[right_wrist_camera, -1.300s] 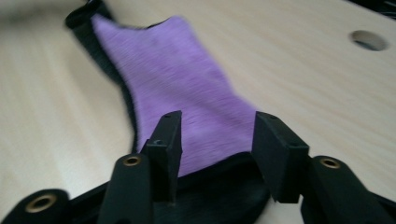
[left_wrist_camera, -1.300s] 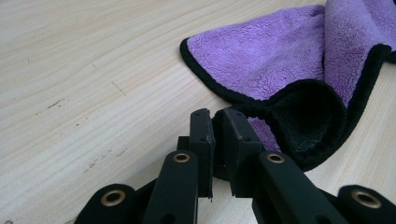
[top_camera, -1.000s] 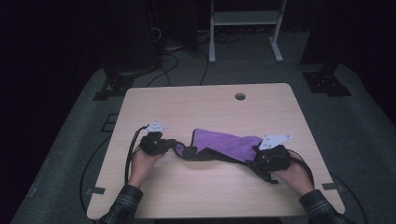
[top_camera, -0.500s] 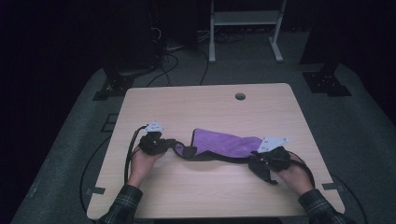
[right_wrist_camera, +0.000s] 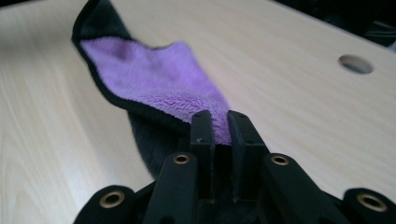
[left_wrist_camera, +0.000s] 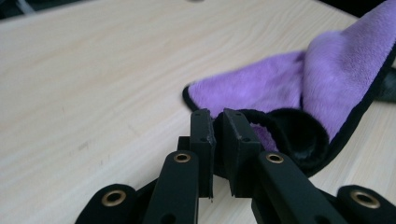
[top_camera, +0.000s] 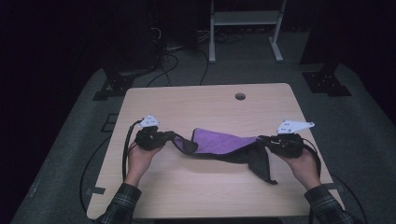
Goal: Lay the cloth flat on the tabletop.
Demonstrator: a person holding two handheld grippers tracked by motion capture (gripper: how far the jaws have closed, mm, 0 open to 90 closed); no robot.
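A purple cloth with black trim and a dark underside (top_camera: 219, 142) is stretched between my two grippers over the middle of the wooden table (top_camera: 205, 105). My left gripper (top_camera: 173, 138) is shut on the cloth's left corner; in the left gripper view the jaws pinch the black hem (left_wrist_camera: 218, 119) and the purple cloth (left_wrist_camera: 299, 79) folds away to the right. My right gripper (top_camera: 261, 140) is shut on the right corner, with the purple cloth (right_wrist_camera: 154, 74) running away from its jaws. A dark flap (top_camera: 261, 165) hangs down toward the table's front.
A round cable hole (top_camera: 240, 96) sits near the table's far edge. Cables trail from both grippers off the table's sides. Behind the table stand a white frame (top_camera: 243, 28) and dark equipment bases on the grey floor.
Both grippers have drawn apart, the right one moving further right, so the cloth is pulled out longer between them. Both keep their hold.
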